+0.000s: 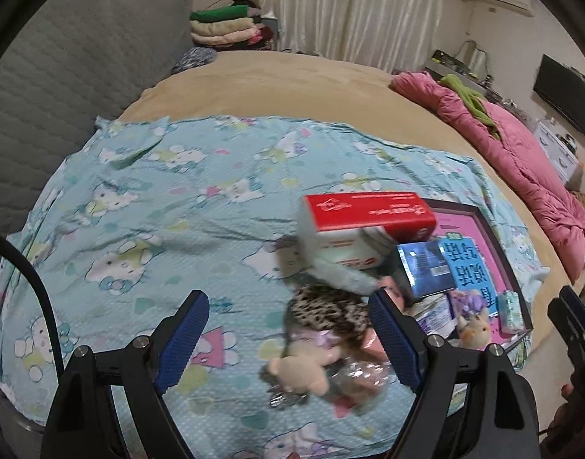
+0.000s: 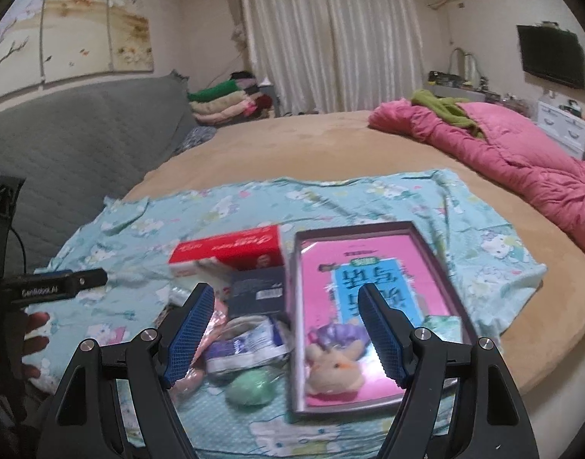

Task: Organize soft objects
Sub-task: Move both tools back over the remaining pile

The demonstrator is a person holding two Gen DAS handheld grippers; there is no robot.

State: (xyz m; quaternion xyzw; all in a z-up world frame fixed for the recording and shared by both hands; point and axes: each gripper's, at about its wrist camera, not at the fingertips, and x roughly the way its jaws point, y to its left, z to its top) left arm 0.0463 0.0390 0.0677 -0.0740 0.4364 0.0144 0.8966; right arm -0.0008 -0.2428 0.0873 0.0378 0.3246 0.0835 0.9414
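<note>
My left gripper [image 1: 290,311] is open above a leopard-print plush toy with a beige limb [image 1: 323,329] lying on the blue cartoon sheet [image 1: 139,210]. My right gripper [image 2: 285,306] is open above a pile of soft packs: a white-blue pouch [image 2: 250,344] and a green soft ball [image 2: 250,386]. A shallow box with a pink lining [image 2: 372,306] holds a small beige and purple plush [image 2: 336,363]. That box also shows in the left wrist view [image 1: 480,252], with the plush [image 1: 474,319] inside.
A red and white carton [image 2: 231,256] and a dark blue box [image 2: 258,294] lie beside the pink box. A pink quilt [image 2: 522,160] lies at the bed's right. A grey headboard [image 2: 82,134] and folded clothes [image 2: 223,103] are at the back left.
</note>
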